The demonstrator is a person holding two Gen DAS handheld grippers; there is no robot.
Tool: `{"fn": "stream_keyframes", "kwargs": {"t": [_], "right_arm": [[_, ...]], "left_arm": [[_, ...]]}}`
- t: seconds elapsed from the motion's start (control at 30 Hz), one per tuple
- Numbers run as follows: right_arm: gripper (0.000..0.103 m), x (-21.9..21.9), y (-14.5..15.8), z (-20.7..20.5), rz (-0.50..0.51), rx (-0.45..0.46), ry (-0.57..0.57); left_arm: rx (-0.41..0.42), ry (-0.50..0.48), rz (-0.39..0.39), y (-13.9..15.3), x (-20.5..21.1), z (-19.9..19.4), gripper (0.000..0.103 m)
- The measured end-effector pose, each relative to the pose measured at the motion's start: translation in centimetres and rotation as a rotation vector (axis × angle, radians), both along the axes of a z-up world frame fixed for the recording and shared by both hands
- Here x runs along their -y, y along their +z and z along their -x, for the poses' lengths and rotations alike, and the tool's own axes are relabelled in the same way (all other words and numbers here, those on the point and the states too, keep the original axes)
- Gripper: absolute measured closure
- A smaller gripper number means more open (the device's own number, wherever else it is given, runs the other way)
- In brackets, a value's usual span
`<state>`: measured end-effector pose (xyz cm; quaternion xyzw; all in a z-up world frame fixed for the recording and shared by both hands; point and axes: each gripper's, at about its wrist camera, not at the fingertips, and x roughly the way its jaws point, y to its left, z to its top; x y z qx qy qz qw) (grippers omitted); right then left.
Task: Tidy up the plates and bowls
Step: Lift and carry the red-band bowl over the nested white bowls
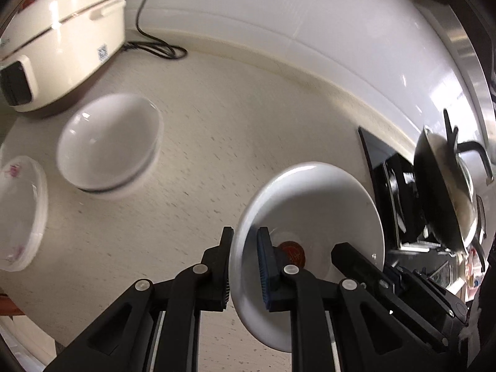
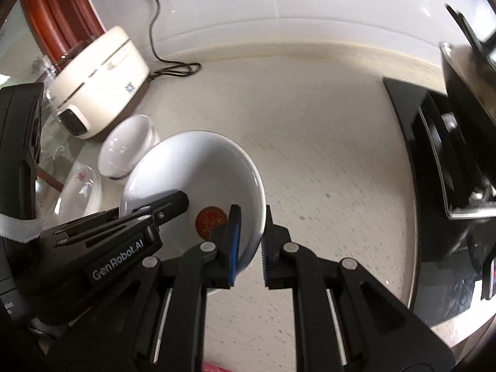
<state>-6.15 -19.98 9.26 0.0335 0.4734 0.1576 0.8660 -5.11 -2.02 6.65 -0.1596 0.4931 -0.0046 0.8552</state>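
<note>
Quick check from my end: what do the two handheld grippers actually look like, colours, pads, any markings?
Both are black plastic two-finger tools with linkage arms joined by round silver pivot pins. The left gripper and the right gripper each carry ribbed blue pads on the finger faces. In the right wrist view, the left gripper's body reads "GenRobot.AI" in white letters, with a white strap beside it.

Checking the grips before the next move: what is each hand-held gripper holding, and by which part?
Both hold the same white bowl by its rim: the left hand-held gripper on one side, the right hand-held gripper on the opposite side.
</note>
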Motion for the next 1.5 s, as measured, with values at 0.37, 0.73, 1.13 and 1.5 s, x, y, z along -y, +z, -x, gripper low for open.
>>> {"fn": "stream_keyframes", "kwargs": {"t": [0.37,0.73,1.13,1.5], "right_arm": [[0.088,-5.4,2.0,-0.8,-0.007,0.058,0.127],[0.088,-8.9,2.7,-1.6,-0.016,0.071,0.183],[0.088,-11.6,2.6,-4.0,-0.019,0.073,0.187],[0.088,-14.8,1.4,-5.8,-0.023,0.031,0.214]], "left_arm": [[0.040,0.121,-0.016,1.7,-5.5,1.2,0.088],[0.052,0.161,-0.023,2.2,-8.9,1.2,0.087],[0.046,0.150,-0.034,2.2,-11.6,-0.8,0.085],[0.026,0.167,-0.034,1.2,-15.7,-2.6,0.084]]}}
